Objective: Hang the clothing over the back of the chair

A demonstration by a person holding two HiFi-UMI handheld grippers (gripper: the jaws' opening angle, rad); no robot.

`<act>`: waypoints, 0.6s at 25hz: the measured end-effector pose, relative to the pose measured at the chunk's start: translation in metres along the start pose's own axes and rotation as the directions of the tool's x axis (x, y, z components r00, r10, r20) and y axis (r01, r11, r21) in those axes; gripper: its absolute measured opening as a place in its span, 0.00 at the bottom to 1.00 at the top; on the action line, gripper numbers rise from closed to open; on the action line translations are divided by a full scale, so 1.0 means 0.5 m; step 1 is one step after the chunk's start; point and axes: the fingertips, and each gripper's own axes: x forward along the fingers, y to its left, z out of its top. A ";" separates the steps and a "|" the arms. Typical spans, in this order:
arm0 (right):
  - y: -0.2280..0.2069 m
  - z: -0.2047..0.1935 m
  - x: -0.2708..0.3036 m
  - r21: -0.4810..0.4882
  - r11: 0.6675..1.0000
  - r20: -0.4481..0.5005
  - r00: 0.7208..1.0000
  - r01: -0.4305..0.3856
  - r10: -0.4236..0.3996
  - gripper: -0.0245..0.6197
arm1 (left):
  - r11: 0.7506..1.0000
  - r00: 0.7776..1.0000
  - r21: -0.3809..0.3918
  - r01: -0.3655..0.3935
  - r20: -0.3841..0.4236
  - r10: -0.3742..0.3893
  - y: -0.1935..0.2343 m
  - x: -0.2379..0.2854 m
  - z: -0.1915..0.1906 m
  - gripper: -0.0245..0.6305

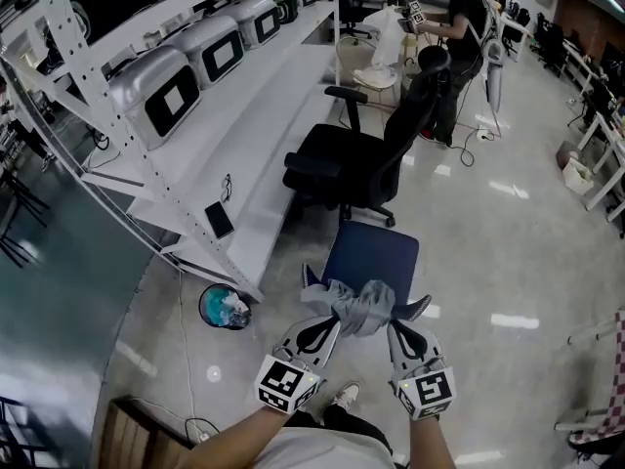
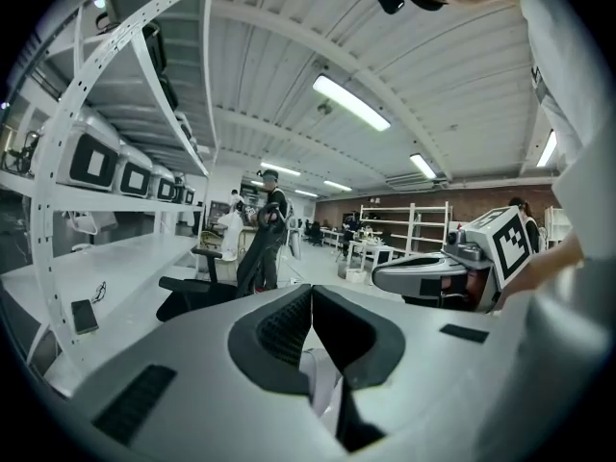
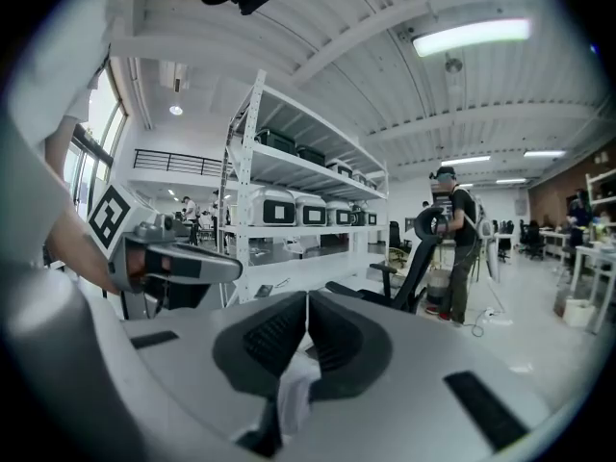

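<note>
At the lower centre of the head view, the left hand-held gripper (image 1: 330, 322) and the right hand-held gripper (image 1: 395, 328) each pinch the grey clothing (image 1: 356, 303). It hangs bunched between the 2, just above the blue chair (image 1: 372, 252). A black office chair (image 1: 363, 160) stands beyond.

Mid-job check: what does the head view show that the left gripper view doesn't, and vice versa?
Head view only: the blue chair, a bin on the floor, and the grey garment bunched between the left gripper and right gripper. Left gripper view only: the ceiling lights, and its jaws shut on the garment close up. Both: the black office chair, the phone on the white bench, a person standing beyond.
</note>
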 end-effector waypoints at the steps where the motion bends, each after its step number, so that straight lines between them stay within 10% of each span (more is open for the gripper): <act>1: 0.017 0.003 -0.004 0.004 1.000 0.005 1.000 -0.002 0.002 0.07 | 1.000 1.000 -0.003 0.013 -0.001 -0.013 -0.010 -0.013 -0.007 0.05; 15: 0.275 0.041 -0.072 0.033 0.999 -0.011 1.000 -0.008 0.008 0.07 | 0.984 0.988 -0.103 0.147 0.061 -0.141 -0.024 -0.190 -0.042 0.05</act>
